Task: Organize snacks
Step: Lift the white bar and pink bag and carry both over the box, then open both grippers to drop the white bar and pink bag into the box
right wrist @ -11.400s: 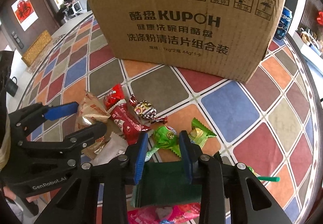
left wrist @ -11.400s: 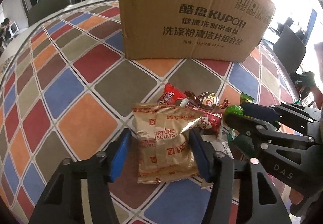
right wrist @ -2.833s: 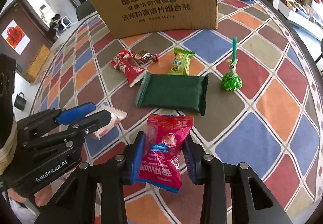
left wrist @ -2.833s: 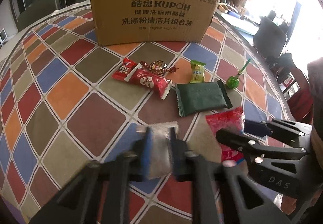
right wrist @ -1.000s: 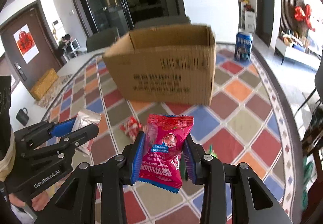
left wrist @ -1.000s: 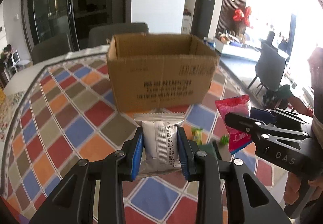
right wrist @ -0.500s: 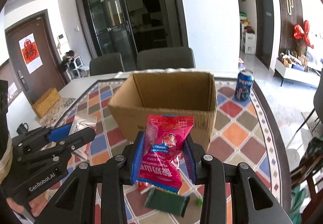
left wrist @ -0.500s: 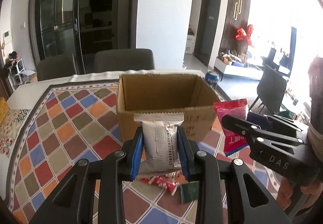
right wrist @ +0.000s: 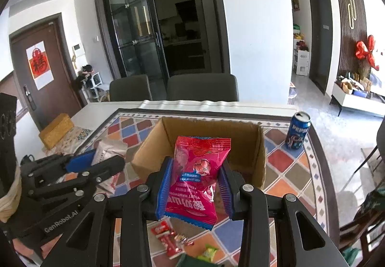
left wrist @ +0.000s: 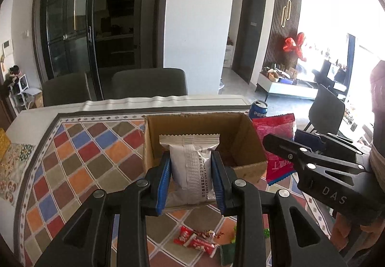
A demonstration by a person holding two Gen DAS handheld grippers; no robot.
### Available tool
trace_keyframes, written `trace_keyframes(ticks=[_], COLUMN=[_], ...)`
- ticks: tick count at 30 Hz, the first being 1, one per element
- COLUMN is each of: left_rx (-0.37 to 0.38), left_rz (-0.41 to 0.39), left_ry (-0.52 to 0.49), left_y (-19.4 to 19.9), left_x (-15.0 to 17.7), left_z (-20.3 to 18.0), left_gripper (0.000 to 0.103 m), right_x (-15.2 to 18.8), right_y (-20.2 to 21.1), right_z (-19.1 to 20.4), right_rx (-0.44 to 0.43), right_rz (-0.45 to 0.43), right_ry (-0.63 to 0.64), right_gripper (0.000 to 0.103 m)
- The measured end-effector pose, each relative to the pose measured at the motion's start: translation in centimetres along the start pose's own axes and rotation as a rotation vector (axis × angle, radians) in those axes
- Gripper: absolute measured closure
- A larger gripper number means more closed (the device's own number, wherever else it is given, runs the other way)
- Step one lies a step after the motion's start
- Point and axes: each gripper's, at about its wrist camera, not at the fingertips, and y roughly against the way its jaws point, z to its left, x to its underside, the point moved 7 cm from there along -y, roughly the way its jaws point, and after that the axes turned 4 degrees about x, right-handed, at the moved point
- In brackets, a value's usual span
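Note:
My left gripper (left wrist: 191, 178) is shut on a silver-white snack packet (left wrist: 190, 166) and holds it high above the table, in front of the open cardboard box (left wrist: 247, 137). My right gripper (right wrist: 196, 185) is shut on a pink-red snack bag (right wrist: 197, 178), also raised before the box (right wrist: 261, 146). The right gripper (left wrist: 279, 144) with its pink bag (left wrist: 276, 127) shows at the right of the left wrist view. The left gripper (right wrist: 105, 158) shows at the left of the right wrist view. Small red candies (left wrist: 197, 241) and a green packet (right wrist: 209, 251) lie on the table below.
A blue Pepsi can (right wrist: 297, 132) stands on the table right of the box. The checkered tablecloth (left wrist: 79, 154) covers the table. Two dark chairs (right wrist: 202, 89) stand behind the far edge. A yellow-brown box (right wrist: 56, 130) sits at the left.
Both grippers have risen further with their packets and now look down into the open box. The candies on the table have dropped lower in view.

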Motion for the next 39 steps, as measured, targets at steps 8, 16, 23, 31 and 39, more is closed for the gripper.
trace_keyframes(ticks=[8,16,23,31,39], left_rx=[0.002,-0.018,-0.1,-0.122,-0.085], left_rz=[0.038,0.09,0.069,0.049,-0.006], left_ry=[-0.009,-0.019,-0.046,-0.08,-0.126], left_y=[-2.9,-6.2,-7.0,-4.4,-0.9], left_x=[-2.8,-3.6,-4.5,-3.3,-1.8], left_z=[0.7,1.0,1.4,0.6,-1.9], left_gripper=[0.071,0.07,0.044,0.042,0.038], right_x=[-2.2,-3.1,-3.4,-2.4,-0.8], right_y=[-2.6,-5.7,-8.0,-6.4,-2.4], right_z=[-0.8,-1.6,-2.4,-2.7,-1.9], right_rx=[0.021,0.021,0.036,0.053,0.02], right_rz=[0.031,0.087,0.107,0.108,0.075], right_ry=[0.01,-0.021,-0.035,-0.046,-0.012], right_gripper=[0.065,0.065,0.061,0.057,0.054])
